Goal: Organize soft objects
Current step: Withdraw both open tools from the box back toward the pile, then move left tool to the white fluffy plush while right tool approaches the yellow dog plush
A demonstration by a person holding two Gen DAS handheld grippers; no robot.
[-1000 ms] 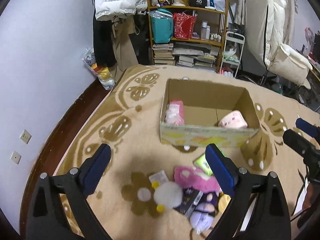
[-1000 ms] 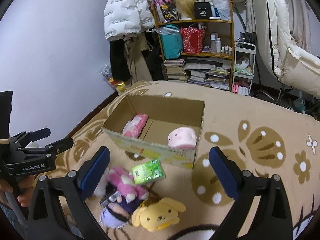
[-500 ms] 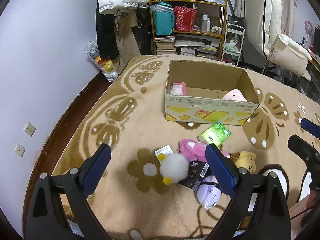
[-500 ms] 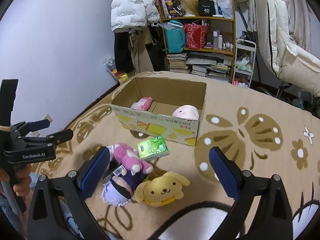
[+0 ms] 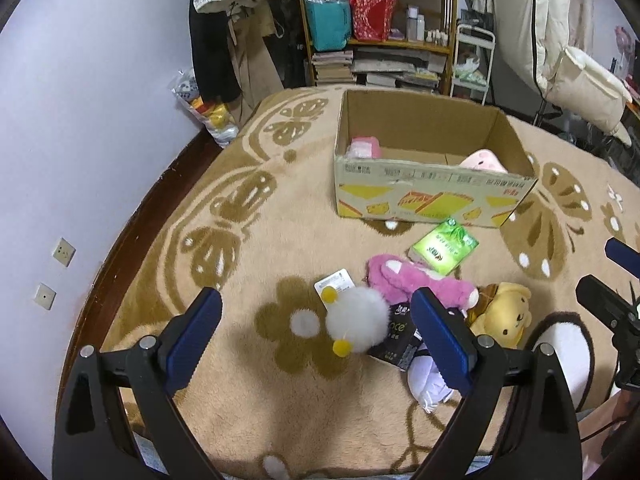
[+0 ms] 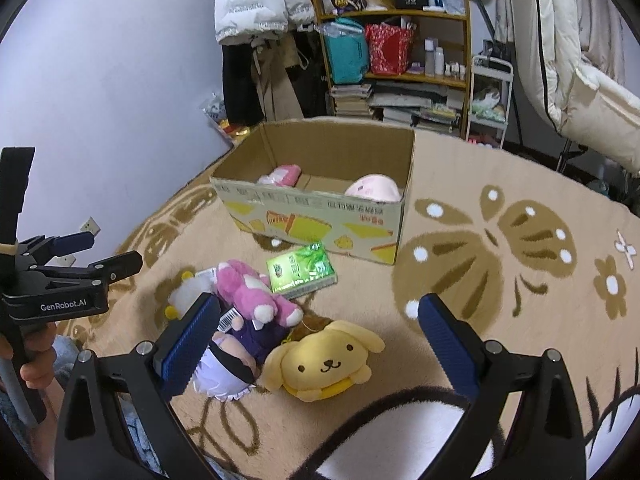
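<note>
Surface: patterned rug, cardboard box part-filled
Claws: left claw and right claw wide open, empty
Risk: white pompom toy abuts black packet; grab may snag both

Count of items, places given relative to the grippers:

One cardboard box stands ahead of both grippers. Two soft items lie inside it: one pink plush at its left end and one pale pink round plush at its right end.

Loose on the rug, between the box and the grippers, are seven items:
- one green tissue pack;
- one pink plush toy;
- one yellow dog plush;
- one white fluffy plush with yellow knobs;
- one doll with a purple outfit and pale hair;
- one dark packet;
- one white card.

Two handheld grippers are present: left gripper and right gripper.
</note>
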